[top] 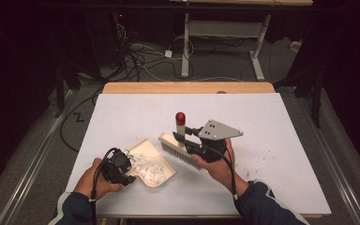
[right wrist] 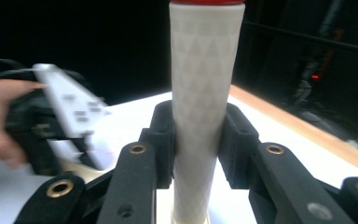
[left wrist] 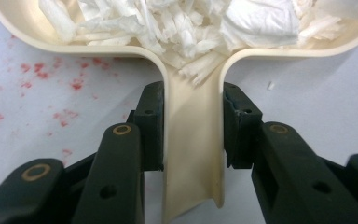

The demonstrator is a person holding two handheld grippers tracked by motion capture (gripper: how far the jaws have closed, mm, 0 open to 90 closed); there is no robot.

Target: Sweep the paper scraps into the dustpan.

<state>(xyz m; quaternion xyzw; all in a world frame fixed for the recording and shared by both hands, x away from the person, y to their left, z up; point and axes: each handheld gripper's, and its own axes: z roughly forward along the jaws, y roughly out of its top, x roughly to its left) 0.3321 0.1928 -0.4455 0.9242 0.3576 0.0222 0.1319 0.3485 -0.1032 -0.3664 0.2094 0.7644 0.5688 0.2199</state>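
A cream dustpan (top: 157, 165) lies on the white table, heaped with white paper shreds (top: 143, 161). My left gripper (top: 122, 172) is shut on its flat handle (left wrist: 193, 144), one pad on each side, and the shreds (left wrist: 182, 23) pile up just beyond the jaws. My right gripper (top: 183, 137) is shut on the white handle (right wrist: 200, 84) of a brush with a red tip (top: 180, 116). The brush head (top: 176, 149) hangs bristles-down just right of the pan. In the right gripper view, the left hand and its gripper (right wrist: 51, 112) appear at the left.
Red specks mark the white sheet near the pan (left wrist: 51, 88) and at the right (top: 262, 159). The table's wooden far edge (top: 187, 87) borders a floor with cables (top: 140, 61) and a desk frame (top: 225, 33).
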